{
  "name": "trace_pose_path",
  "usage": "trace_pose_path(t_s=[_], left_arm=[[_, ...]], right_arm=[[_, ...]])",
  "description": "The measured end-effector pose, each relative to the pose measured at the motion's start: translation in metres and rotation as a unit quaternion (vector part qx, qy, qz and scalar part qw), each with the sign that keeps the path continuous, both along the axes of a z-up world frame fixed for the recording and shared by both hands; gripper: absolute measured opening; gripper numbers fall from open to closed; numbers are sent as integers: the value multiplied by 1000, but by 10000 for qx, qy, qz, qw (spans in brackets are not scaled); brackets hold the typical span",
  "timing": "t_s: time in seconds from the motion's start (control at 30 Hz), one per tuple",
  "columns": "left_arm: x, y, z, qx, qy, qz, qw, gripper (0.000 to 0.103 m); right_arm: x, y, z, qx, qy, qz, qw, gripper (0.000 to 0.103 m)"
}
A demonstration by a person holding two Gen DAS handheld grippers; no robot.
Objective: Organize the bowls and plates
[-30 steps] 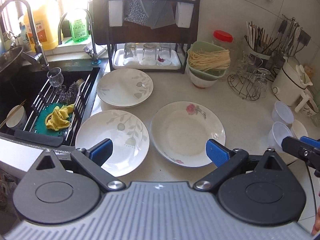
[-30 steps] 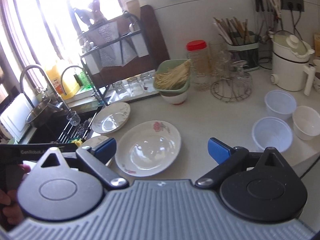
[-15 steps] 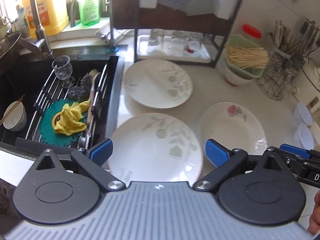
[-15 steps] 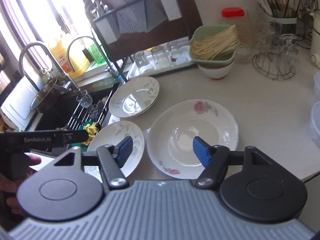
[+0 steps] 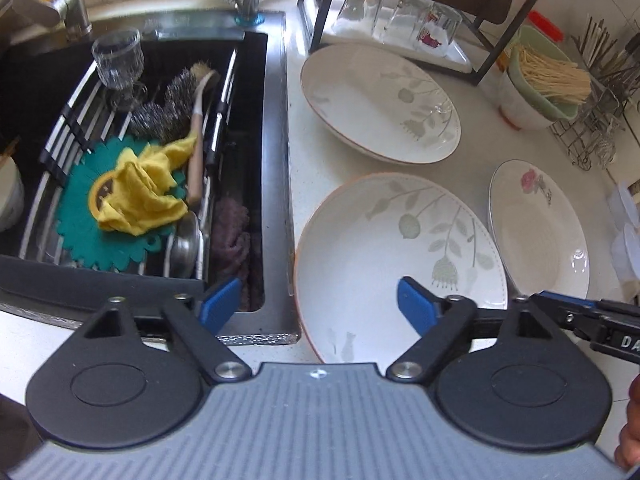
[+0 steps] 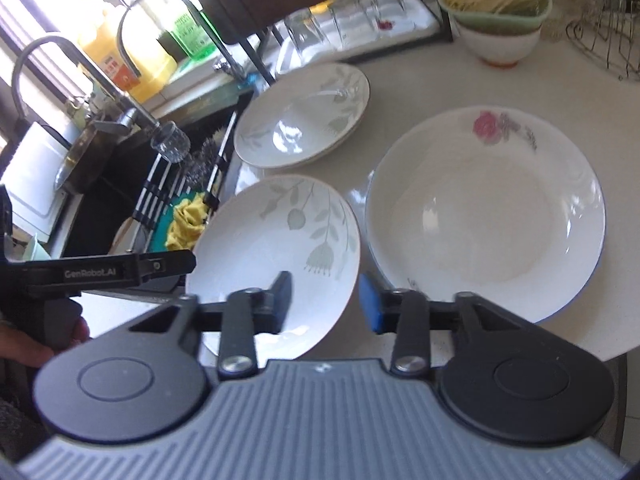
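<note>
1. Counter (image 5: 472, 152): it carries three plates beside the sink (image 5: 256, 184).
2. Rose plate (image 6: 486, 212): it lies flat at the right, just beside the near leaf plate.
3. Far leaf plate (image 5: 380, 102): it lies flat toward the glass rack, apart from both grippers.
4. Near leaf plate (image 5: 396, 256): it sits at the counter's front, its left rim next to the sink edge.
5. Left gripper (image 5: 320, 304): its jaws have just been closing yet stand wide, straddling the plate's left rim; no pad presses on it. State: released.
6. Right gripper (image 6: 326, 300): its jaws have just been closing and stand narrow, with the plate's right rim in the gap. Contact is not visible, so a grasp cannot be confirmed.
7. Hazard: glazed rims are probably slick. An uneven two-sided lift could tilt the plate and let it slip.
8. Hazard: a sideways push could knock the plate against the rose plate or slide it toward the sink.
</note>
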State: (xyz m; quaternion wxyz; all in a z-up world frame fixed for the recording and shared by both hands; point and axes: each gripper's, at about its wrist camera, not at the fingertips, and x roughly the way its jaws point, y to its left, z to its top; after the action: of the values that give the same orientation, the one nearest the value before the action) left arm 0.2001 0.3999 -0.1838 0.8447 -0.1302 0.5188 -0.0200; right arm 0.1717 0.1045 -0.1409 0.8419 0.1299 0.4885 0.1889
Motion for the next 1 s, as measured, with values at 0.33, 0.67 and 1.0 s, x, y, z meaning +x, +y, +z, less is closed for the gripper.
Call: trace_pose_path(t_s=[0.33, 0.67, 1.0], left_arm=[[23, 1, -28, -348, 289, -282, 9986, 44], [31, 6, -36, -286, 337, -246, 9987, 28], [42, 10, -41, -517, 456, -352, 9970, 29]], right_arm=[[14, 9, -21, -17, 359, -131, 9993, 20], [15, 4, -25, -53, 530, -430, 9977, 17], [23, 9, -44, 237, 702, -480, 9961, 17]])
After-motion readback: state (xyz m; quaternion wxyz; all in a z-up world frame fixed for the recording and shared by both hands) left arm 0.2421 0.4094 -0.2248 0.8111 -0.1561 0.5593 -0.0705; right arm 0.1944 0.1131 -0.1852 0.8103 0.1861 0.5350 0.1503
